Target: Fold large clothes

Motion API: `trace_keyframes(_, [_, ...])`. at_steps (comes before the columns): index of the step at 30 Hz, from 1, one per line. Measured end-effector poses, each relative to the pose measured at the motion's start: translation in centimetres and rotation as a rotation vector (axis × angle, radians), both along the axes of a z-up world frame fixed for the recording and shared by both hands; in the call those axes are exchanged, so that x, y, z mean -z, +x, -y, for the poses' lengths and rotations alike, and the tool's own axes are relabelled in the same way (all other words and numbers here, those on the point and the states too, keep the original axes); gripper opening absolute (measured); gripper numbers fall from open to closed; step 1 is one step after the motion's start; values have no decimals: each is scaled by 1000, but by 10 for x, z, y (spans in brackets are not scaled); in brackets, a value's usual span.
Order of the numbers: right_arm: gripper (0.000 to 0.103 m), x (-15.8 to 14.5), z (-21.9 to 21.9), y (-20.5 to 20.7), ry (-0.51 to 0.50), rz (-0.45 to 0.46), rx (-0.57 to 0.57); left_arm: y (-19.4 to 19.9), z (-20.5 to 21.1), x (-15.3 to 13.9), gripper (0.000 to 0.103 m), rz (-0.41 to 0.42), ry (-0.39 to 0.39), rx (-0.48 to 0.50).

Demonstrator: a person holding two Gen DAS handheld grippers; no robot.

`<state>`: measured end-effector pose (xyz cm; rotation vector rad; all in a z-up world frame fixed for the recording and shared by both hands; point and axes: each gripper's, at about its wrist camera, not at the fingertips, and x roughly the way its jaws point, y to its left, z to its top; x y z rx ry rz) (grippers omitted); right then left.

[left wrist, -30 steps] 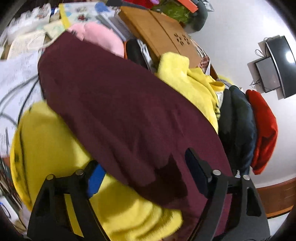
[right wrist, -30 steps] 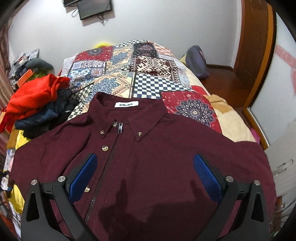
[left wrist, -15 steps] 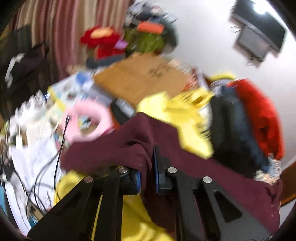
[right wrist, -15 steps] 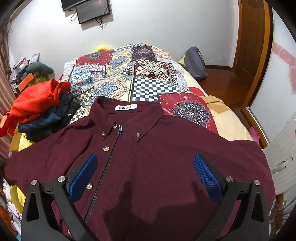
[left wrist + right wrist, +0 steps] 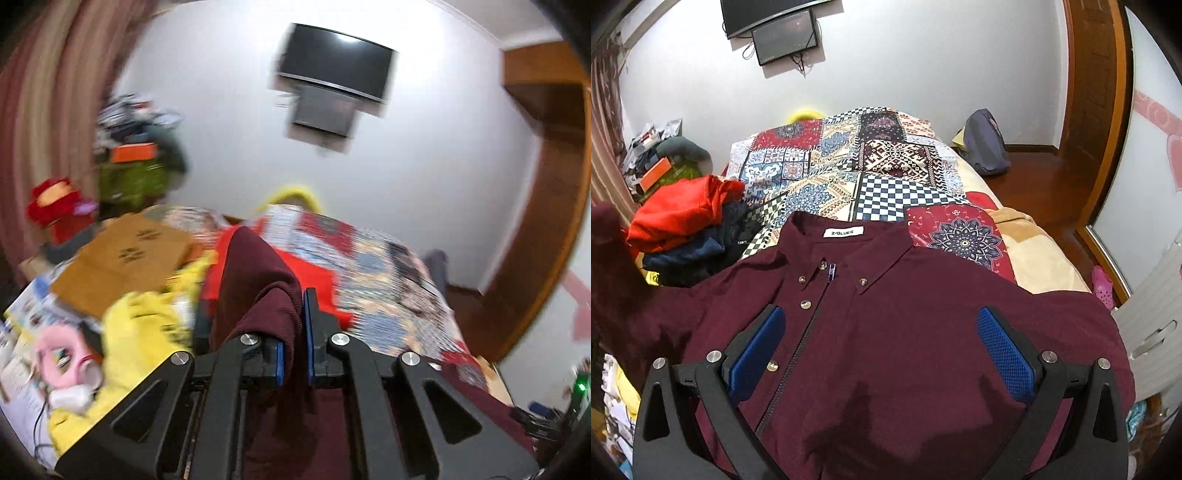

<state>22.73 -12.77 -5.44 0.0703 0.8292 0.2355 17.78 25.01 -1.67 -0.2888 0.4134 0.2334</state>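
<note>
The left tool (image 5: 292, 352) is clamping the maroon shirt's (image 5: 905, 332) sleeve; the right tool (image 5: 881, 354) is hovering with jaws apart above the shirt front, lying unfolded on the bed (image 5: 886, 173). Folding is barely starting.

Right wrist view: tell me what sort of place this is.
Most likely a home bedroom. A bed under a patchwork cover fills the middle, a TV hangs on the wall, and a heap of clothes lies beside the maroon shirt.

Left view motion-blurred, right sharp
</note>
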Motion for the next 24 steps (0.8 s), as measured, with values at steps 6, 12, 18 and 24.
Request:
trace_keyframes(6, [103,0,12,-5,9,6,-1,51,103,25,7,-97,80,215])
trace_keyframes(12, [103,5,27,-10,14,-7,10,86,184,91,7,-298,96,395])
trace_keyframes(18, [103,10,39,-15,2,-20,21,88,243,150,8,-460,127,520])
trace_keyframes(24, [103,13,44,-19,-5,-35,24,79,271,163,53,-559,186,618])
